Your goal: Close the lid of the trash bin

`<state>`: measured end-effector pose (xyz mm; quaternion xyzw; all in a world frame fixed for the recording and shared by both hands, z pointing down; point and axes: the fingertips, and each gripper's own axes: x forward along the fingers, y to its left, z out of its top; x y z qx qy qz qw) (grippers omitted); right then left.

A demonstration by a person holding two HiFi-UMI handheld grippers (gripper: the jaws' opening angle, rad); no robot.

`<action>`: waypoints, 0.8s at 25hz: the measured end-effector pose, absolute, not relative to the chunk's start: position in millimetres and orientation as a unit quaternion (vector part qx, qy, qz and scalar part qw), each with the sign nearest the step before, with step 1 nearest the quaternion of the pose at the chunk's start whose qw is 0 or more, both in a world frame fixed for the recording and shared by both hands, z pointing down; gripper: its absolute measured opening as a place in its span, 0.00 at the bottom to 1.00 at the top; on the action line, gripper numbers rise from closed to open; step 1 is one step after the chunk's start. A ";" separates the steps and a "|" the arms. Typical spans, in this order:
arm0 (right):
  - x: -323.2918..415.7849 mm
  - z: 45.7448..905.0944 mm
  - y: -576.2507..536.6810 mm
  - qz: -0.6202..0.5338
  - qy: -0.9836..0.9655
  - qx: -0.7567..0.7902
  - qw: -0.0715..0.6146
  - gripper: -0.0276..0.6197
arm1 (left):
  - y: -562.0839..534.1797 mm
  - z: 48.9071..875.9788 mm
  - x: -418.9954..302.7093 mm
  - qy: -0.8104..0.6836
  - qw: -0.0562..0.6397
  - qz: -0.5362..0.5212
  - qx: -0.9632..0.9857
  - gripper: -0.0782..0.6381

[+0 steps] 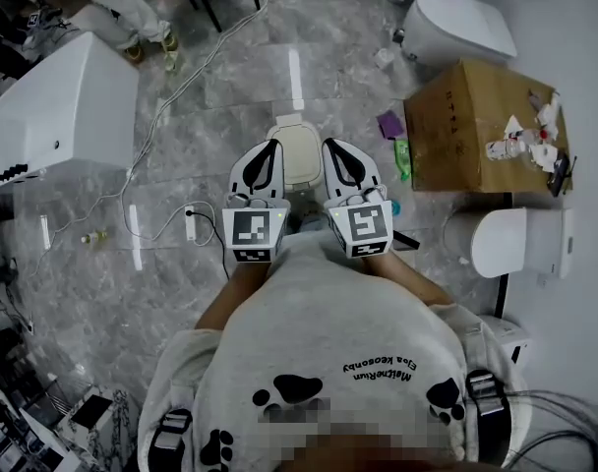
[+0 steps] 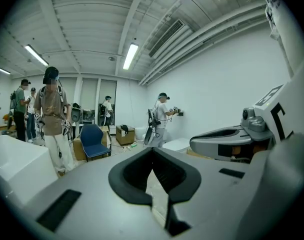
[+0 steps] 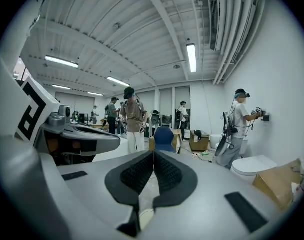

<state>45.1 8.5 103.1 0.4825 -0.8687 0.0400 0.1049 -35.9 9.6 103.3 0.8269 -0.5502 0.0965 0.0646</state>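
Both grippers were held up side by side in front of the person's chest, pointing out across the room. On the left gripper [image 1: 271,147] the fingers were together. In the left gripper view their dark pads [image 2: 134,176] met at the tips with nothing between them, and only a sliver of floor showed through the gap lower down. The right gripper [image 1: 329,146] matched it: its ribbed pads [image 3: 168,174] were closed tip to tip on nothing.

From the head view I saw the trash bin [image 1: 297,155] on the grey marble floor [image 1: 230,77], directly below and between the two grippers, partly covered by them. Its cream lid [image 1: 299,165] seemed to lie flat over the top, though I could not make out the seam. Neither gripper touched the bin.

To the right of the bin stood an open cardboard box [image 1: 456,136] with crumpled white scraps [image 1: 525,141] on its far flap. A purple scrap [image 1: 389,124] and a green one [image 1: 402,157] lay just beside its near edge. A white toilet [image 1: 456,23] stood beyond the box and another [image 1: 520,242] nearer the person. A large white cabinet [image 1: 63,101] stood well off to the left. A power strip [image 1: 191,224] lay on the floor, its cable running away towards the top of the view.

Both gripper views showed a blue chair [image 2: 94,140] and several people standing across the room.
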 end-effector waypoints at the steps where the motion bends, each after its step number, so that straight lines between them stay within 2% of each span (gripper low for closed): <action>1: 44.4 100.8 10.3 0.036 -0.870 0.481 0.104 0.09 | 11.1 100.8 -35.2 -0.550 0.061 0.097 0.827 0.14; 20: 51.5 100.8 24.9 0.024 -0.876 0.470 0.106 0.09 | 28.7 112.0 -24.0 -0.533 0.052 0.107 0.838 0.14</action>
